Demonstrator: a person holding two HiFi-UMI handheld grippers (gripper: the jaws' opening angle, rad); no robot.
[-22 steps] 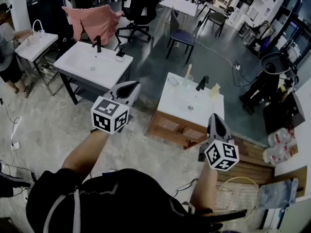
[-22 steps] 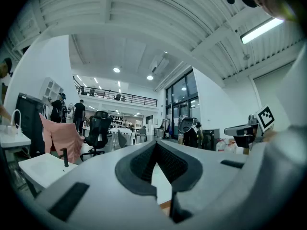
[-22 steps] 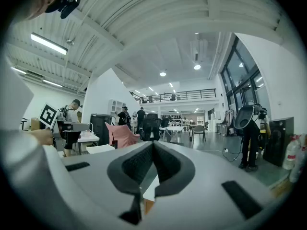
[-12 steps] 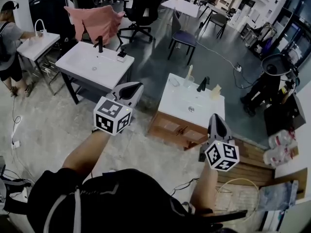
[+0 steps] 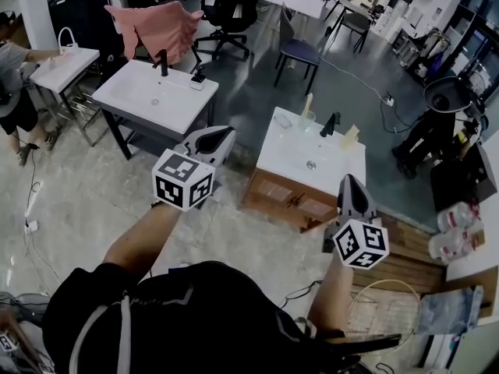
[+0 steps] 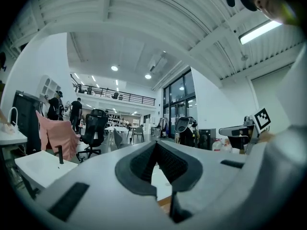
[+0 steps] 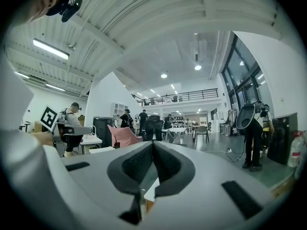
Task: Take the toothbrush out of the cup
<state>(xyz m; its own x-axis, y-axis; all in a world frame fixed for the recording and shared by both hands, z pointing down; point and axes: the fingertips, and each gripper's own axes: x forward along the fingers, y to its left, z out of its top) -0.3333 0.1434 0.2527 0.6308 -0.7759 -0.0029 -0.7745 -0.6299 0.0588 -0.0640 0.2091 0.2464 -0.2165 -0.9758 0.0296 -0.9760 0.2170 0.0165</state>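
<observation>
A clear cup stands at the back edge of the white sink top on a wooden cabinet, and a pale toothbrush sticks up out of it. Both grippers hang well short of that sink. My left gripper is at the left of the head view, shut and empty, with its marker cube nearest me. My right gripper is at the right, in front of the cabinet's right corner, also shut and empty. In the left gripper view the left gripper shows its jaws together; in the right gripper view the right gripper does too.
A black faucet stands beside the cup. A second white sink on dark legs is to the left, with a pink cloth over a chair behind. A person stands at far left. Office chairs, cables and a wooden pallet surround me.
The head view has shifted slightly, so the sinks sit a little lower and right. Both grippers stay shut and keep roughly the same places.
</observation>
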